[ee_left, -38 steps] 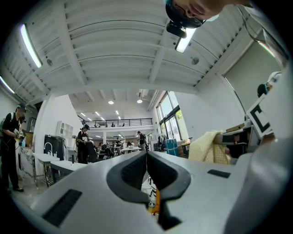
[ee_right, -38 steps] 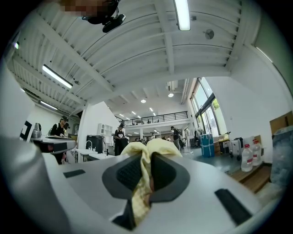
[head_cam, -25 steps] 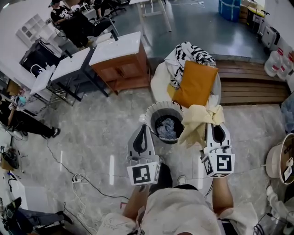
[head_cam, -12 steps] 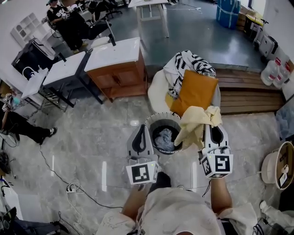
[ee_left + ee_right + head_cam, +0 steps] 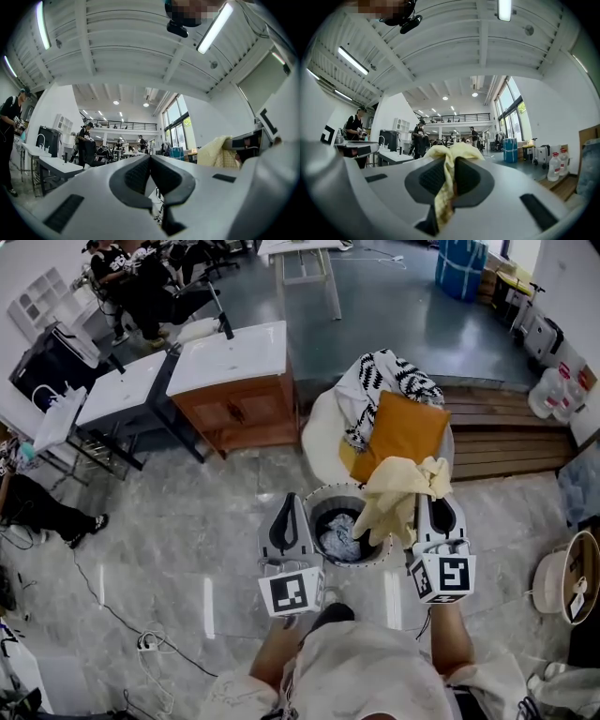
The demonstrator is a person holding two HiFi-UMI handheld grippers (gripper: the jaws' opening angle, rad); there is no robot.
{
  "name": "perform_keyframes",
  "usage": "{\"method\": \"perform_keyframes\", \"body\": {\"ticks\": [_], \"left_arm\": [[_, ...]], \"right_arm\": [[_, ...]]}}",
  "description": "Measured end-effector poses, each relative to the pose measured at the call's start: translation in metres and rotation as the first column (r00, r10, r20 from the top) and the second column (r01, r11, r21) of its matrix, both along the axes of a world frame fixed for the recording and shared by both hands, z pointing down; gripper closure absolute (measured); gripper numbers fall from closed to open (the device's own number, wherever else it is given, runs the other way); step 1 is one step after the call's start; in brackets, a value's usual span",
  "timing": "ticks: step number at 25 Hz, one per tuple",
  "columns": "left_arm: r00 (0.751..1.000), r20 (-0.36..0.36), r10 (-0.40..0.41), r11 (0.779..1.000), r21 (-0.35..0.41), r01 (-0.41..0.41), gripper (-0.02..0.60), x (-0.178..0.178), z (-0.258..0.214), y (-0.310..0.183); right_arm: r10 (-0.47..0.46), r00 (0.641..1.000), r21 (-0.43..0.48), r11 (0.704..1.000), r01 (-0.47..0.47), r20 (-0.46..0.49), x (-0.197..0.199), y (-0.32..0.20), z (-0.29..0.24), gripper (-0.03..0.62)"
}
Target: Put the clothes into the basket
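A round grey basket (image 5: 317,504) stands on the floor between my two grippers, with a pale bluish garment (image 5: 337,540) lying inside. My right gripper (image 5: 432,502) is shut on a pale yellow cloth (image 5: 396,491), which hangs over the basket's right rim. In the right gripper view the yellow cloth (image 5: 446,177) is pinched between the pads of the right gripper (image 5: 449,165) and bunches above them. My left gripper (image 5: 290,501) hovers at the basket's left rim, shut and holding nothing. The left gripper view shows the left gripper (image 5: 150,161) with its pads together and the yellow cloth (image 5: 216,152) off to the right.
Just beyond the basket a white round chair (image 5: 321,418) holds an orange garment (image 5: 405,430) and a black-and-white patterned one (image 5: 382,371). A wooden cabinet with a white top (image 5: 236,381) stands to the left, a wooden step (image 5: 511,427) to the right. Cables (image 5: 150,638) trail across the floor.
Both grippers have moved forward towards the chair, so the basket now lies between them. The yellow cloth has come over the basket's right rim, still held.
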State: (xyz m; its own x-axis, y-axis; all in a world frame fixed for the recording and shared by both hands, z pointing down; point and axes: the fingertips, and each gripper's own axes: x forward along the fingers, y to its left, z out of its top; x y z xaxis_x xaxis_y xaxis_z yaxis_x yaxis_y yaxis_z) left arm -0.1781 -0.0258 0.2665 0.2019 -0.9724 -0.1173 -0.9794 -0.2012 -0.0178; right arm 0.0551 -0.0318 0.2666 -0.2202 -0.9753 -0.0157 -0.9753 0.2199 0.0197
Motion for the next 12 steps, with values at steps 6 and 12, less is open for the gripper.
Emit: {"method": "perform_keyframes", "body": {"ticks": [6, 12], "left_arm": [[1.0, -0.008, 0.024, 1.0, -0.008, -0.024, 0.578, -0.026, 0.001, -0.029], [0.999, -0.021, 0.037, 0.998, -0.046, -0.038, 0.578, -0.04, 0.013, -0.053]], "right_arm": [[0.014, 1.0, -0.005, 1.0, -0.014, -0.021, -0.03, -0.027, 0.0, 0.577], [0.011, 0.999, -0.042, 0.999, -0.013, -0.042, -0.049, -0.049, 0.006, 0.577]]}}
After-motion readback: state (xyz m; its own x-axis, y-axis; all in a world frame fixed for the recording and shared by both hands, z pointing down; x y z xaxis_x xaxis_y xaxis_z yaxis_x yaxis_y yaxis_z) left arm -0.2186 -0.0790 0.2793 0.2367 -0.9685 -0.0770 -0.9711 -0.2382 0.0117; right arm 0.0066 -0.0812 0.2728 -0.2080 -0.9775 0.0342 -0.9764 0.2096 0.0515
